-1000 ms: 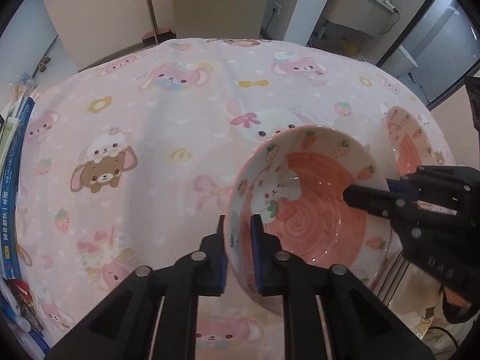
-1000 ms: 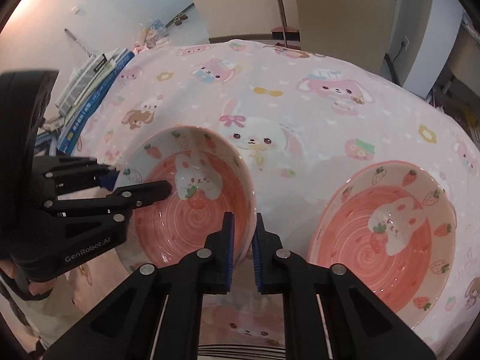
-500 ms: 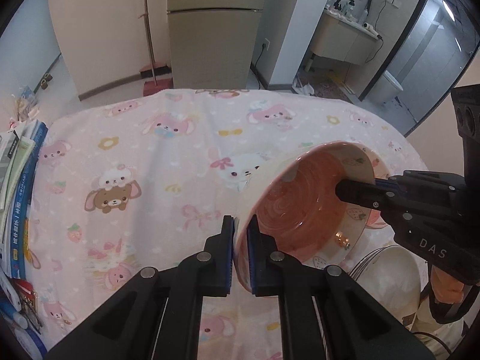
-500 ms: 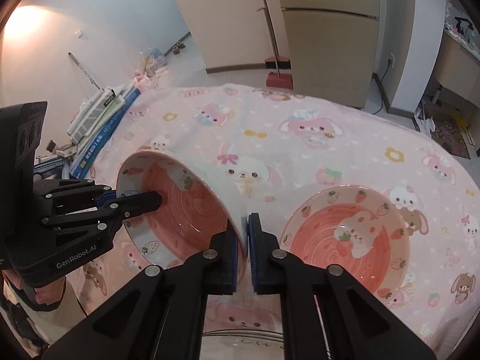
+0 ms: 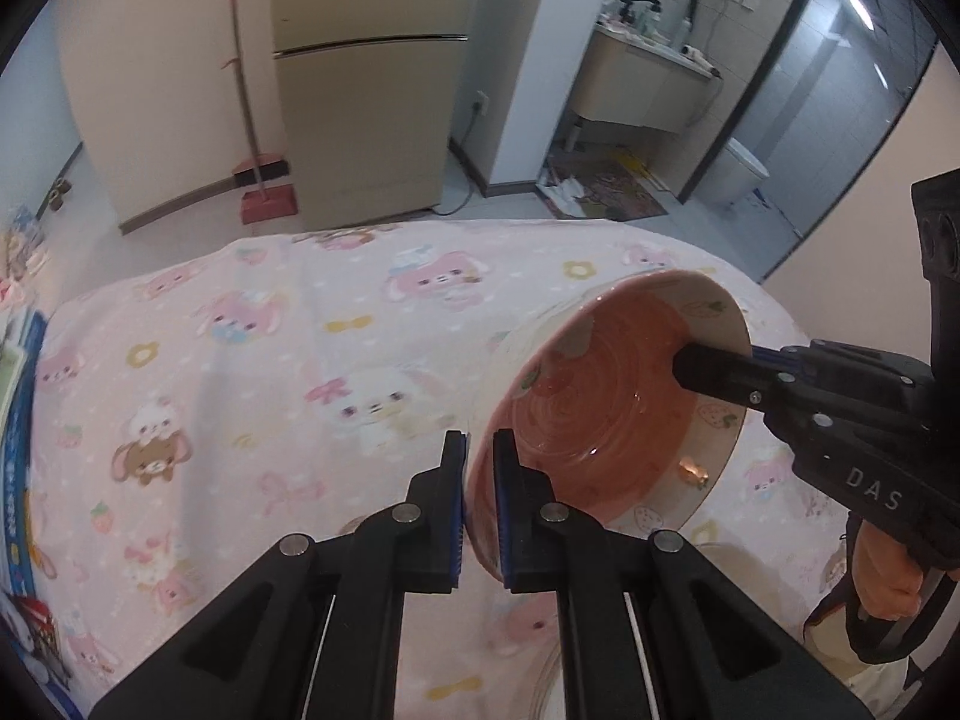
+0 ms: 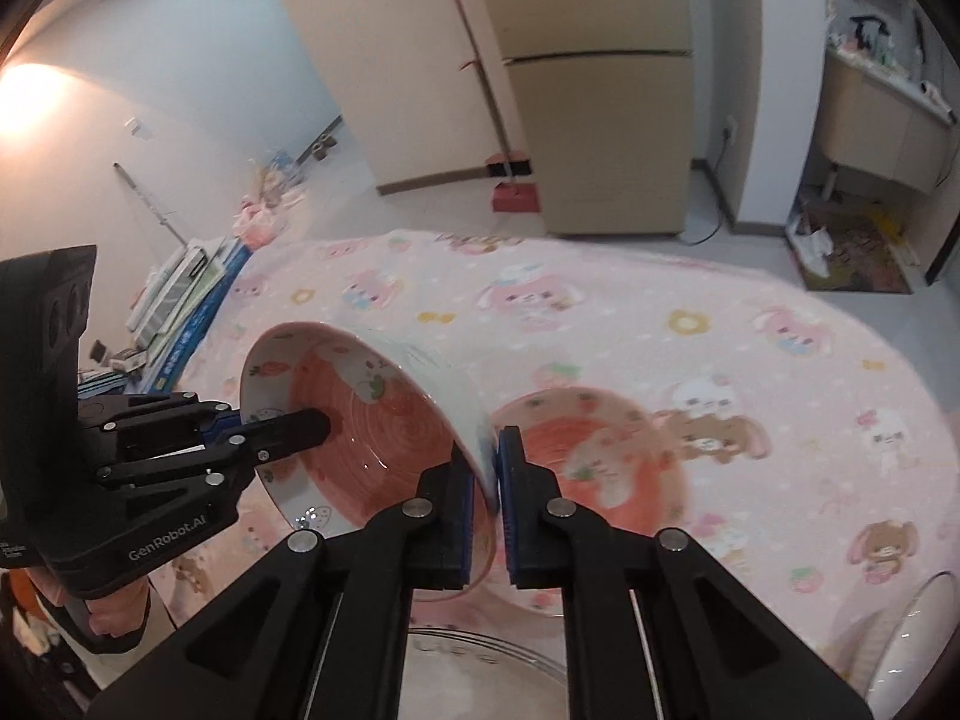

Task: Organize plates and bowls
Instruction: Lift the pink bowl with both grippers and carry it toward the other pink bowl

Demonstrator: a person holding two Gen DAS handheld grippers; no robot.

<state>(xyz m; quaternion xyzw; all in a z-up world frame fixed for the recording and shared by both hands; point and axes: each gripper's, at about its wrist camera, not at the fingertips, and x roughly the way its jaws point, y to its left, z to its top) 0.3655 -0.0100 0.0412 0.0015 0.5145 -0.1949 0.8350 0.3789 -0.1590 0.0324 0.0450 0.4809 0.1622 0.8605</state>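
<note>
A pink strawberry-and-bunny bowl (image 5: pixel 600 414) (image 6: pixel 372 420) hangs tilted in the air above the pink cartoon tablecloth (image 5: pixel 240 372). My left gripper (image 5: pixel 479 510) is shut on its near rim in the left wrist view. My right gripper (image 6: pixel 485 516) is shut on the opposite rim. Each gripper shows in the other's view, the right gripper (image 5: pixel 714 367) at the bowl's right rim and the left gripper (image 6: pixel 264 429) at its left rim. A second matching bowl (image 6: pixel 594 450) sits on the cloth beside the lifted one.
Books and boxes (image 6: pixel 180 300) are stacked along the table's left edge. A white plate (image 6: pixel 912 642) and a wire rack (image 6: pixel 480 654) lie near the front edge. A fridge (image 5: pixel 360 90) and a broom (image 5: pixel 258 180) stand beyond the table. A hand (image 5: pixel 882 576) holds the right gripper.
Both grippers have lifted the bowl off the cloth and risen together. The bowl has tipped further onto its side, and more of the room behind the table shows.
</note>
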